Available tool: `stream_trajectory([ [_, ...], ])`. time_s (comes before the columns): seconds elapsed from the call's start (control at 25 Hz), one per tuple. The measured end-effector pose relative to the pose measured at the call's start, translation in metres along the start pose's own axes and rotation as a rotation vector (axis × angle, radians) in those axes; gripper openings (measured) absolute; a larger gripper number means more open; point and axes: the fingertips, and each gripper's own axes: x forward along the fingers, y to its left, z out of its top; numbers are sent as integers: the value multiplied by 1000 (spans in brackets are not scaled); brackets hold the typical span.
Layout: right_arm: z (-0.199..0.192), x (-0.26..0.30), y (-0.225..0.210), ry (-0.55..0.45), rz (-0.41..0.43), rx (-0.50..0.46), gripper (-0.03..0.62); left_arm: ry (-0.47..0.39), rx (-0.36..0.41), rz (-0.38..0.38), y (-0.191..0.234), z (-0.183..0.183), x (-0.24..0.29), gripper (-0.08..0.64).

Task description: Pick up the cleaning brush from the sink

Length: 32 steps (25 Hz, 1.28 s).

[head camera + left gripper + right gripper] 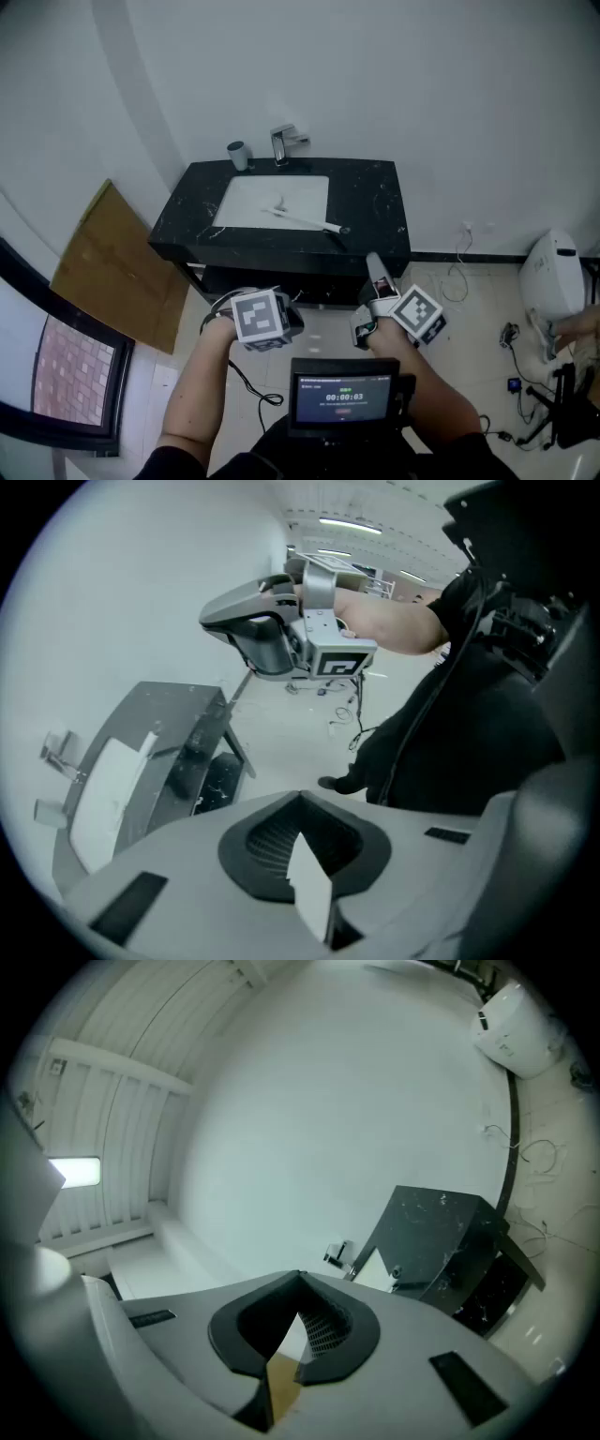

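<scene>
White-walled room; black vanity counter point(370, 202) against the far wall. Cleaning brush point(302, 219) lies across the white sink point(246, 202), its right end over the rim. Left gripper point(300, 797) and right gripper point(300, 1275) held near, well apart from the vanity. Both jaws together, nothing between them.

Brush point(302, 219) lying across the sink point(244, 202), nothing touching it.
From my head view I see a thin white brush with a long straight handle. It lies flat, slanted over the front right corner of the white rectangular sink. Its left end rests inside the basin. Its darker right end crosses the rim onto the black tabletop point(370, 202).
</scene>
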Motion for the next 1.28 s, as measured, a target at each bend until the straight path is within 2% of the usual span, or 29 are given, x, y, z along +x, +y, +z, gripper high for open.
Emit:
stream_trajectory([
  [0.16,-15,50,37,71,55,-90,2,-155,-133,160,53,-21,-43,3],
  [0.36,-46,117,79,160,100,-196,2,-384,-284,276,106,-55,-102,3],
  [0.56,-72,191,93,268,107,-292,2,-537,-436,441,177,-87,-149,3],
  [0.72,-88,261,95,404,163,-376,2,-656,-599,611,254,-110,-186,3],
  [0.84,-101,312,91,522,210,-435,2,-690,-739,695,304,-129,-197,3],
  [1.04,-119,398,78,651,217,-569,2,-730,-964,829,387,-178,-213,3],
  [1.28,-169,474,32,830,150,-675,2,-730,-1103,782,464,-240,-191,3],
])
